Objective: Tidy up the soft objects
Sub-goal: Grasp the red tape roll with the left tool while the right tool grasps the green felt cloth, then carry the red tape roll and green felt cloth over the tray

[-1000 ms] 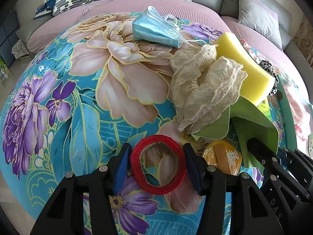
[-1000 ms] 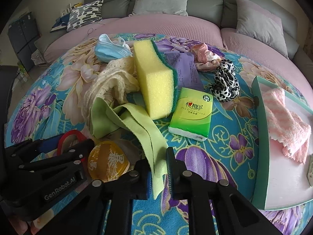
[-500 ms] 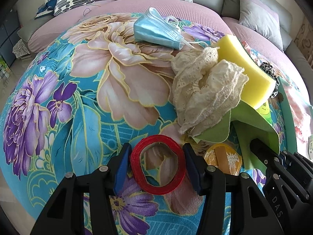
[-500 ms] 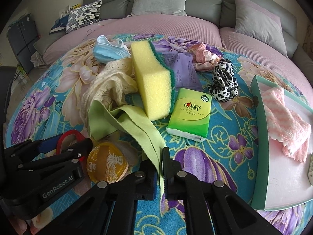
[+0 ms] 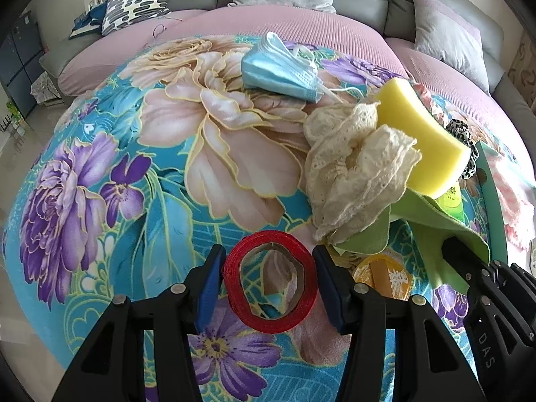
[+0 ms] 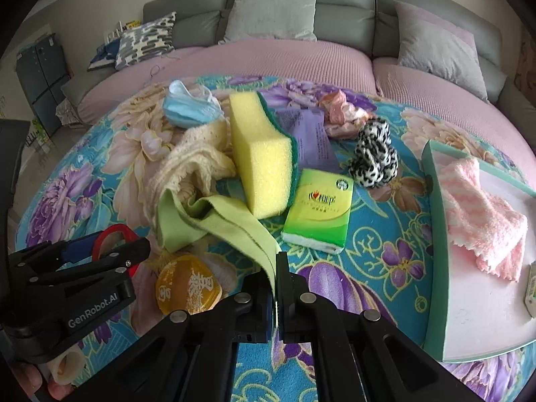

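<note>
Starting at the left, my left tongs (image 5: 269,283) sit low over the flowered blanket (image 5: 134,181), their blue pads closed against both sides of a red tape ring (image 5: 270,281), which they hold just above the blanket. Beyond them, toward the sofa, a blue face mask (image 5: 279,70) lies by itself on the big pale bloom. Right of the ring I see a cream lace cloth (image 5: 355,174) bunched up, leaning against a yellow sponge (image 6: 261,164) that stands on its edge with a green scouring side. A round yellow pouch (image 6: 187,286) lies flat between my two tongs.

My right tongs (image 6: 275,288) are pressed fully together on the near end of a light green cloth strip (image 6: 234,224), which runs up from the pinch toward the lace. Past the sponge come a green tissue pack (image 6: 318,211), a purple packet (image 6: 313,137), a peach scrunchie (image 6: 340,114) and a black-and-white scrunchie (image 6: 373,155). Far right, a teal-rimmed tray (image 6: 435,234) holds a pink fuzzy cloth (image 6: 479,221).
</note>
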The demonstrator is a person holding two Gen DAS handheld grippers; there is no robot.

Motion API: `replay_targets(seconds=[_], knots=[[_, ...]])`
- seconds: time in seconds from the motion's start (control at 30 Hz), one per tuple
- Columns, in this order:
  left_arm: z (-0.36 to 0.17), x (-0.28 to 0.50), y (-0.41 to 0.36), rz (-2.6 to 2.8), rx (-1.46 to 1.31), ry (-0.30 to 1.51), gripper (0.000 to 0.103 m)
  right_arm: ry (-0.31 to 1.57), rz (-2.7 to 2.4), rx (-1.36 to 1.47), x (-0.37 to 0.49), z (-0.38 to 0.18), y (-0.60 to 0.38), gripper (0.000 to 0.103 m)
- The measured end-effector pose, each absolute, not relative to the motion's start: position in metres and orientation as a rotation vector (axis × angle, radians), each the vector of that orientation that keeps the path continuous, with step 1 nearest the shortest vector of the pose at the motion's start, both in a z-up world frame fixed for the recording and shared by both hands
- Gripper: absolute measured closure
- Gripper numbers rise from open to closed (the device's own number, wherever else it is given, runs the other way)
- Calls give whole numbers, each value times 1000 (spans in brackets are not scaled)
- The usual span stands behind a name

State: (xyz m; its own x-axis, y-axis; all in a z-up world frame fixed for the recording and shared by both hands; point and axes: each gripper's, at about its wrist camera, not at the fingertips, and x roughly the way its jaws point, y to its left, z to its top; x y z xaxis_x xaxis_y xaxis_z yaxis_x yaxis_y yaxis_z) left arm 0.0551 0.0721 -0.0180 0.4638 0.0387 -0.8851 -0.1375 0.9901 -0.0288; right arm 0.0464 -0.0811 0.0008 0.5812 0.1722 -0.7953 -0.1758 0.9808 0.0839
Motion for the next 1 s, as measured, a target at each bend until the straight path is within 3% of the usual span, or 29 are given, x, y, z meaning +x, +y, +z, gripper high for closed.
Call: replay_targets(seconds=[1.0], knots=[[50,38,59,119,-54,898,48,611,250,131,2,80,-124,101]])
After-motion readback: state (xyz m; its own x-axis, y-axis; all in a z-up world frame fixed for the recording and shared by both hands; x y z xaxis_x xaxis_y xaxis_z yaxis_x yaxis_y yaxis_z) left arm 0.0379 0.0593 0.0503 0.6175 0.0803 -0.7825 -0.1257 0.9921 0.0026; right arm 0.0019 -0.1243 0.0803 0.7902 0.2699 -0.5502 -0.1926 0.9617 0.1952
